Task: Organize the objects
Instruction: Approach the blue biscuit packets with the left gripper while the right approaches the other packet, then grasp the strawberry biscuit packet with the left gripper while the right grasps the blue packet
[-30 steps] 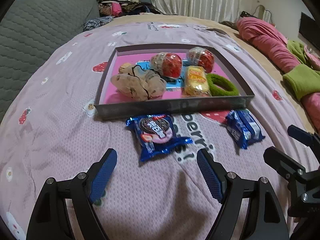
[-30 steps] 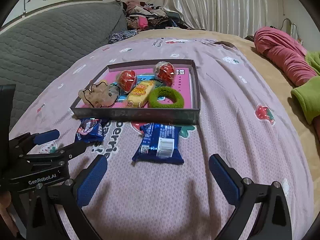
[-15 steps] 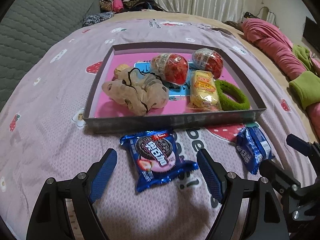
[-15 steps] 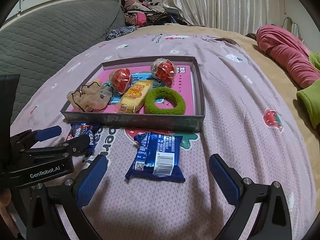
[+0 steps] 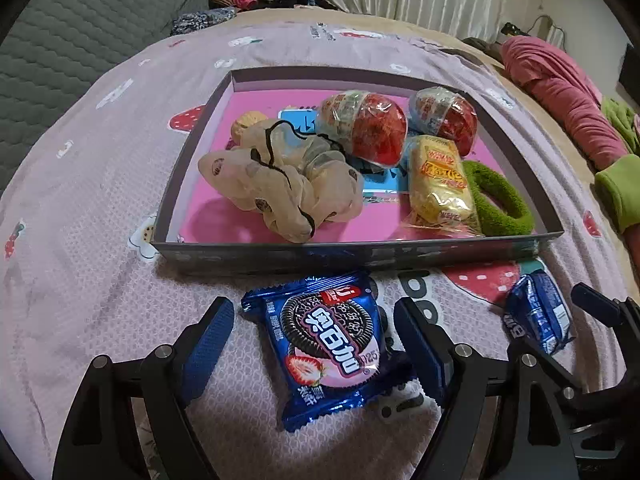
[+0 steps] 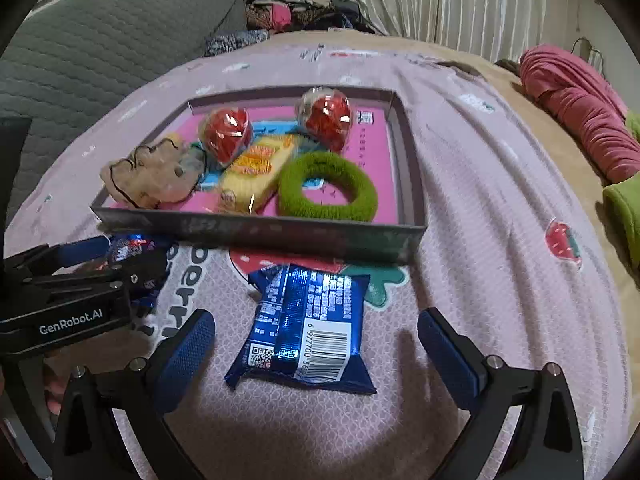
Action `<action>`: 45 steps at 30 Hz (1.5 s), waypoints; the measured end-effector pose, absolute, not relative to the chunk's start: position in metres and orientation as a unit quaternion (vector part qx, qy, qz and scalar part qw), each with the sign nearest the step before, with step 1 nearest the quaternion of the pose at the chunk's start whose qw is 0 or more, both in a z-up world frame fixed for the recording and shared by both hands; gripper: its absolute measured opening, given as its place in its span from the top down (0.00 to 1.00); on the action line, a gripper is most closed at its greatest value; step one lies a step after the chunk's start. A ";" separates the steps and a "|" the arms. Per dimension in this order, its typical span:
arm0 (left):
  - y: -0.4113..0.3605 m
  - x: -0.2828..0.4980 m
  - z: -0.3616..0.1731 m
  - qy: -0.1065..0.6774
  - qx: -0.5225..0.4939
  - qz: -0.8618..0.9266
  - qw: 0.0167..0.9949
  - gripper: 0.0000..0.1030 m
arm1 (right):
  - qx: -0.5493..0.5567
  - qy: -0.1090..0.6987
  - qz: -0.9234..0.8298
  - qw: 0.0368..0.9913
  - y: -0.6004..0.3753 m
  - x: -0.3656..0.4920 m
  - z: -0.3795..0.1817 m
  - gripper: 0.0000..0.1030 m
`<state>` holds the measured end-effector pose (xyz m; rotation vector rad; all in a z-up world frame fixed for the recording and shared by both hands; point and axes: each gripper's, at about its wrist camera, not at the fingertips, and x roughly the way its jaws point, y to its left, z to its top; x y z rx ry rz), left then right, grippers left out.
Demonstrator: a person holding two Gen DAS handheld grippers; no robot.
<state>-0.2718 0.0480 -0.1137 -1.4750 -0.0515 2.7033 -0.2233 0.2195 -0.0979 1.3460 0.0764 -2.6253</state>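
Note:
A blue cookie packet (image 5: 324,344) lies face up on the pink bedspread, just in front of the grey tray (image 5: 360,252). My left gripper (image 5: 314,312) hovers open over it, one blue finger on each side, pads not pressing. A second blue packet (image 6: 304,328) lies barcode side up, and my right gripper (image 6: 314,320) stands open astride it. The same packet (image 5: 536,312) appears at the right of the left wrist view. The tray (image 6: 260,232) holds a beige scrunchie (image 5: 280,184), two red wrapped balls (image 5: 368,128), a yellow snack pack (image 5: 440,184) and a green scrunchie (image 6: 328,186).
A rolled pink blanket (image 6: 580,120) and green cloth (image 5: 616,192) lie along the bed's right side. A grey quilted cushion (image 6: 100,40) rises at the left. A heap of clothes (image 6: 296,8) and a curtain stand behind the bed.
Both grippers have come forward and lower toward the tray. Each cookie packet now lies between its gripper's fingers instead of ahead of them. The jaws stayed open.

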 end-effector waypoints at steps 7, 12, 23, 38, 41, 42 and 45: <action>0.048 -0.277 -0.121 -0.017 -0.485 0.874 0.025 0.19 | 0.461 0.033 -0.881 0.102 0.216 -0.228 -0.111 0.01; 0.047 -0.278 -0.122 -0.016 -0.485 0.874 0.024 0.19 | 0.463 0.036 -0.878 0.114 0.213 -0.230 -0.111 0.05; 0.056 -0.277 -0.123 -0.008 -0.486 0.873 0.038 0.22 | 0.472 0.017 -0.872 0.130 0.215 -0.233 -0.117 0.16; 0.055 -0.266 -0.121 -0.020 -0.479 0.876 0.054 0.48 | 0.459 0.043 -0.878 0.126 0.209 -0.217 -0.108 0.46; 0.054 -0.260 -0.117 -0.025 -0.478 0.876 0.059 0.48 | 0.454 0.041 -0.880 0.131 0.209 -0.209 -0.104 0.46; 0.054 -0.257 -0.115 -0.025 -0.477 0.877 0.061 0.48 | 0.452 0.041 -0.881 0.132 0.210 -0.205 -0.102 0.46; 0.053 -0.246 -0.108 -0.026 -0.470 0.880 0.062 0.48 | 0.446 0.038 -0.884 0.136 0.210 -0.195 -0.094 0.46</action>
